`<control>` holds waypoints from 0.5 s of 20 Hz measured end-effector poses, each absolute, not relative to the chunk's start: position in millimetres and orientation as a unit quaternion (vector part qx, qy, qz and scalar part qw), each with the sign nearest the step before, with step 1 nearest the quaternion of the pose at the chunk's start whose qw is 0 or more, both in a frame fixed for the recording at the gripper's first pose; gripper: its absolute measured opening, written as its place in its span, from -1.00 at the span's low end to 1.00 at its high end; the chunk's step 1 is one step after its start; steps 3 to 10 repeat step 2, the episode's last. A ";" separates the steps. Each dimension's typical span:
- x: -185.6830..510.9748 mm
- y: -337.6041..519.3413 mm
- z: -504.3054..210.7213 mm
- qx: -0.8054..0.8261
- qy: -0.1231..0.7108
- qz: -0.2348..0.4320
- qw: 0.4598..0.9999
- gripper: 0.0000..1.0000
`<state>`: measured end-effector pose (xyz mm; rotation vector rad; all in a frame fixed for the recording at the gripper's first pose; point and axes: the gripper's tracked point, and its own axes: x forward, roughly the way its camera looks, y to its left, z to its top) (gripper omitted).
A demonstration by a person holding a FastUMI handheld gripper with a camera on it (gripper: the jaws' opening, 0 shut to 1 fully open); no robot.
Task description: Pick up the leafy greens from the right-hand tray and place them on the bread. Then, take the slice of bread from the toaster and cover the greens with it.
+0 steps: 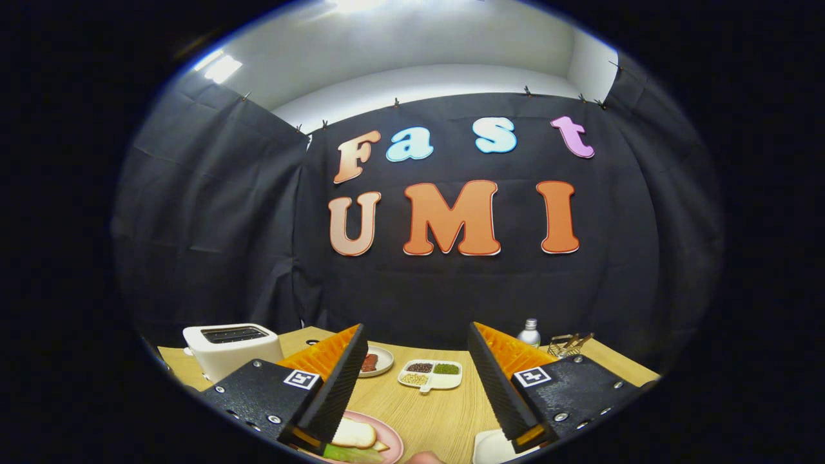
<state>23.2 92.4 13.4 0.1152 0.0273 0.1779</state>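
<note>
The gripper (pixel 417 361) hangs above a wooden table (pixel 438 412) with its two fingers (pixel 341 380) spread wide apart and nothing between them. Taking the gap between the fingertips as the centre of a clock, a pink plate (pixel 394 439) lies at about seven o'clock, just beside and partly under the left finger. On that plate rests a slice of bread (pixel 354 433), and the leafy greens (pixel 351 454) lie at the near edge of the plate, touching the bread, though the finger hides whether they sit fully on top of it. A white toaster (pixel 229 348) stands at about nine o'clock, beyond the left finger, with its dark slots facing up; whether a slice sits inside cannot be told from here. At twelve o'clock, ahead of the fingers, a white divided dish (pixel 430 375) holds small heaps of dark, green and pale grains. Just left of it, at about eleven o'clock, a small round plate (pixel 380 362) carries something reddish brown. At two o'clock a bottle (pixel 530 332) stands near a small wire rack (pixel 568 345). A white tray (pixel 493 448) peeks out at five o'clock, under the right finger.
</note>
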 end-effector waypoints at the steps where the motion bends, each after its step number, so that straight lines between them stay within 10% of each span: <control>1: 24.0 89.3 16.0 0.057 0.011 0.083 0.995 0.88; 10: 25.0 88.0 18.1 0.058 0.007 0.082 0.995 0.88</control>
